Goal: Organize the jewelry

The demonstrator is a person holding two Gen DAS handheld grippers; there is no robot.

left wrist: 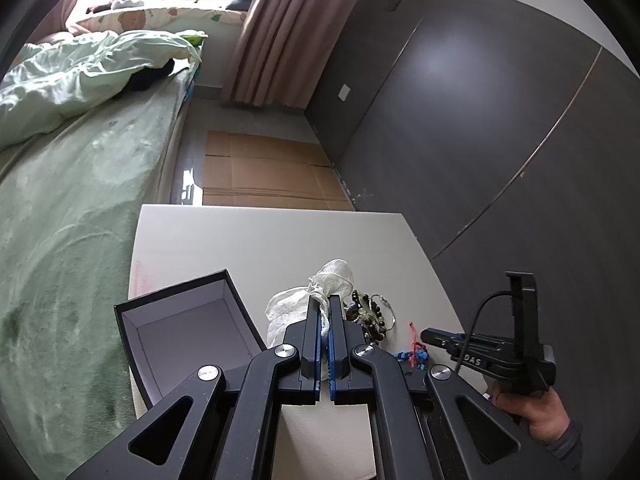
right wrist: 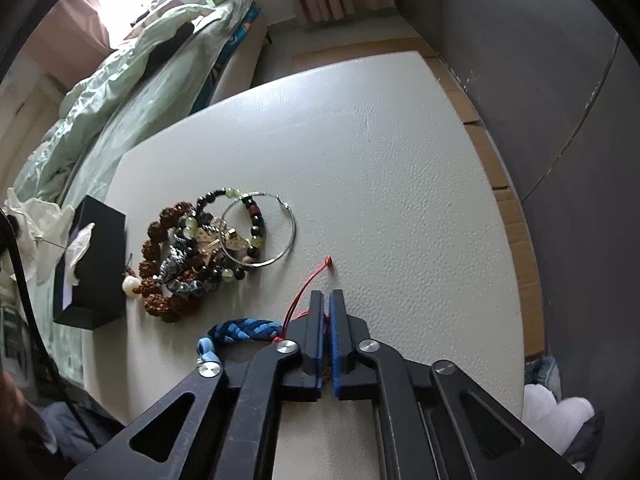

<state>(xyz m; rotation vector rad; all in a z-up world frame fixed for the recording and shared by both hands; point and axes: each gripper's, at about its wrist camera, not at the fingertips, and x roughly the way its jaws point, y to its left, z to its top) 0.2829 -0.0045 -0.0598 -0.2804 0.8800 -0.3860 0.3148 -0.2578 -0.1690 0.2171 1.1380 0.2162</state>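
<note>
The left gripper (left wrist: 324, 300), angled down over the white table (left wrist: 248, 236), is clenched on a white mesh pouch (left wrist: 316, 292), just right of the open black box (left wrist: 176, 332). The right gripper (right wrist: 327, 296) tips steeply down, its jaws closed on a red cord (right wrist: 308, 288) beside a blue braided bracelet (right wrist: 244, 330). A hand (left wrist: 536, 408) grips its handle. The heap of bead bracelets (right wrist: 200, 252) and a wire hoop (right wrist: 260, 232) lie just beyond.
</note>
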